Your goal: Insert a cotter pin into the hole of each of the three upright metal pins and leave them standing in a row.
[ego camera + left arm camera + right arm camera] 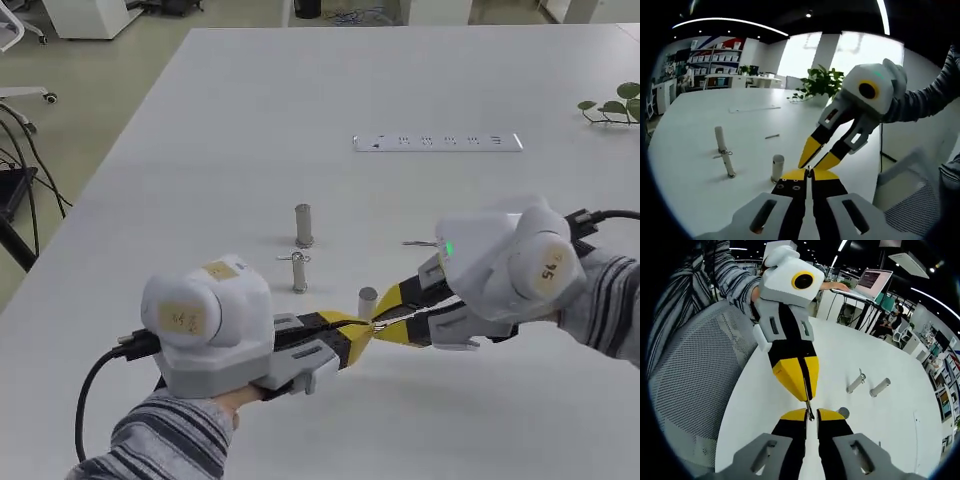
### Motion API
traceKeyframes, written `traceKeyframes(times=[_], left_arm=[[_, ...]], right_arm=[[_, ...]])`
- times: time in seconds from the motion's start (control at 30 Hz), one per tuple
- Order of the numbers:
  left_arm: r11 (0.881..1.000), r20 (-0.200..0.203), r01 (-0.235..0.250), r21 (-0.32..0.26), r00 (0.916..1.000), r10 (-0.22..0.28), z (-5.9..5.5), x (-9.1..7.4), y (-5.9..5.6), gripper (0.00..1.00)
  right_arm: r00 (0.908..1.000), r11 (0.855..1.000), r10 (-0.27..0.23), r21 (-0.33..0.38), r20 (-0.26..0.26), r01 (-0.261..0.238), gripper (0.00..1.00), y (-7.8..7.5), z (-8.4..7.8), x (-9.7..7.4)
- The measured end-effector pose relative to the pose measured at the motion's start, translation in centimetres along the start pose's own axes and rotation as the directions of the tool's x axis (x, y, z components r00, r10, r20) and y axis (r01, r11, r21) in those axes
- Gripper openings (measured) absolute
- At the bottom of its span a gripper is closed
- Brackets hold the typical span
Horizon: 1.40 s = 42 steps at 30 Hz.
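Three metal pins point(304, 225) point(299, 274) point(367, 299) upright; cotter pins point(296, 258) point(420, 243) point(809, 409): one fitted, one loose, one gripped.

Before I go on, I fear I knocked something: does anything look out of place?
Nothing stands out. The three short grey metal pins stand upright on the white table; a thin silver cotter pin lies flat beside them.

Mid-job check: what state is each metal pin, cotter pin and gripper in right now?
Left gripper: shut on held cotter pin.
Right gripper: open around that pin's end.
Far metal pin: upright, bare.
Middle metal pin: upright, with inserted cotter pin.
Near metal pin: upright, bare.
Loose cotter pin: lying on table.
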<state>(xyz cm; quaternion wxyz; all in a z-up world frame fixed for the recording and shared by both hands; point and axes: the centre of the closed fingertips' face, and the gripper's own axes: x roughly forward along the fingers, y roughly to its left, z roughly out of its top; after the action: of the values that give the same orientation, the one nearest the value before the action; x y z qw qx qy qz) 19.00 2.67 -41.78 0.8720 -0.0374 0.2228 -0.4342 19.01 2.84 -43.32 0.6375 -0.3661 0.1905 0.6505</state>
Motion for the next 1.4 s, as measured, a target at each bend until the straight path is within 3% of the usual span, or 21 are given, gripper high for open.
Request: traceKeyframes(times=[0.2,0.37,0.6,0.83,0.93,1.13,1.4], left_arm=[[0.996,-0.015,0.021,0.086,0.9997,-0.020,-0.1,-0.2,-0.3,0.00],[0.985,-0.053,0.053,0.167,0.9976,-0.044,-0.5,-0.3,-0.5,0.00],[0.979,-0.067,0.052,0.196,0.9970,-0.039,-0.7,-0.3,-0.6,0.00],[0.977,-0.079,0.018,0.210,0.9969,-0.001,-0.9,-0.2,0.3,0.01],[0.975,-0.075,-0.006,0.221,0.9969,0.023,-0.9,0.0,0.7,0.09],[0.965,-0.058,-0.072,0.251,0.9943,0.090,-0.8,0.5,1.7,0.18],[0.964,-0.043,-0.157,0.216,0.9846,0.169,-1.2,1.3,3.5,0.21]], right_arm=[[0.9998,1.000,0.016,0.010,0.006,-0.016,0.00,0.4,0.0,-0.1],[0.9990,0.999,0.043,0.010,-0.009,-0.043,0.00,0.9,-0.1,-0.1],[0.9978,0.997,0.050,-0.055,-0.045,-0.052,0.00,1.2,-0.2,-0.1],[0.9963,0.997,0.031,-0.064,-0.081,-0.036,0.00,0.8,-0.8,-0.5],[0.9934,0.998,0.022,-0.058,-0.113,-0.028,0.00,0.6,-1.4,-0.6],[0.9819,1.000,-0.007,-0.011,-0.189,0.005,0.00,-0.2,-3.0,-0.8],[0.9675,0.998,-0.044,0.037,-0.249,0.055,0.00,-1.6,-4.6,-0.9]])
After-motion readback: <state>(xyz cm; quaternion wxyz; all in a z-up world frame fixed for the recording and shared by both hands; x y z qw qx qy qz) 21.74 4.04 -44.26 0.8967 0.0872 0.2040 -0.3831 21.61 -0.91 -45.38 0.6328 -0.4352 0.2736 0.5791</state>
